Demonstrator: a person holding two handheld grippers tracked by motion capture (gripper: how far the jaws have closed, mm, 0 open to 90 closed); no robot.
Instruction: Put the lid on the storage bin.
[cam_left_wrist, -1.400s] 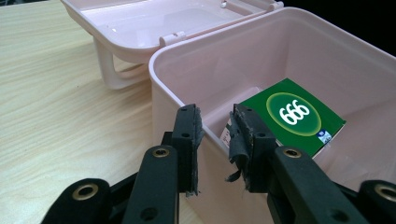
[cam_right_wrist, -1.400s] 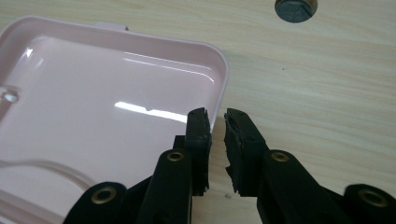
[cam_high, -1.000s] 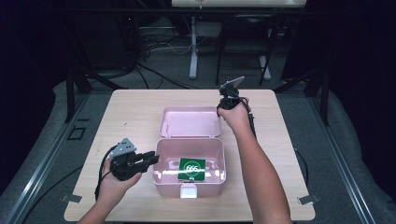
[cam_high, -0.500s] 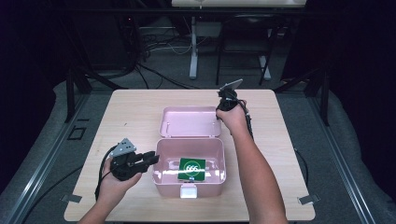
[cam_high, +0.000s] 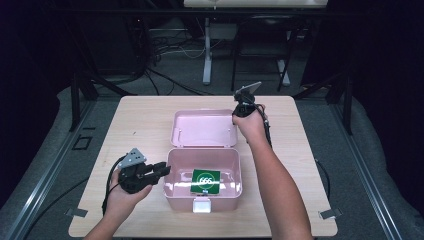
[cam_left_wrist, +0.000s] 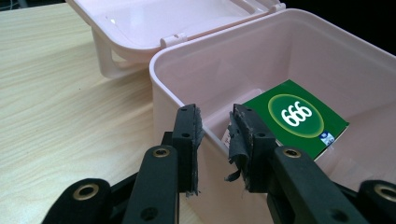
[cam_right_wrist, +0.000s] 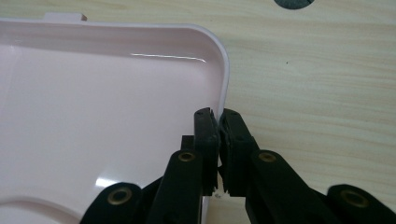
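A pink box (cam_high: 172, 187) stands open near the table's front, its lid (cam_high: 205, 127) laid back flat behind it. A green packet (cam_high: 206, 181) marked 666 lies inside. My left gripper (cam_high: 165, 170) straddles the box's left wall (cam_left_wrist: 173, 88), one jaw outside and one inside, pads against it (cam_left_wrist: 215, 116); the packet (cam_left_wrist: 294, 119) lies just beyond. My right gripper (cam_high: 238, 118) points down at the lid's right edge. Its jaws (cam_right_wrist: 217, 116) have just been closing and now pinch the lid's rim (cam_right_wrist: 223, 70).
The light wooden table (cam_high: 140, 115) has bare room left of the box and right of the forearm (cam_high: 300, 150). Dark floor, cables and stand legs (cam_high: 206, 55) lie beyond the far edge. A white latch (cam_high: 201, 205) sits on the box's front.
The right gripper has shifted slightly down onto the lid's right edge. The left gripper and the box have kept still.
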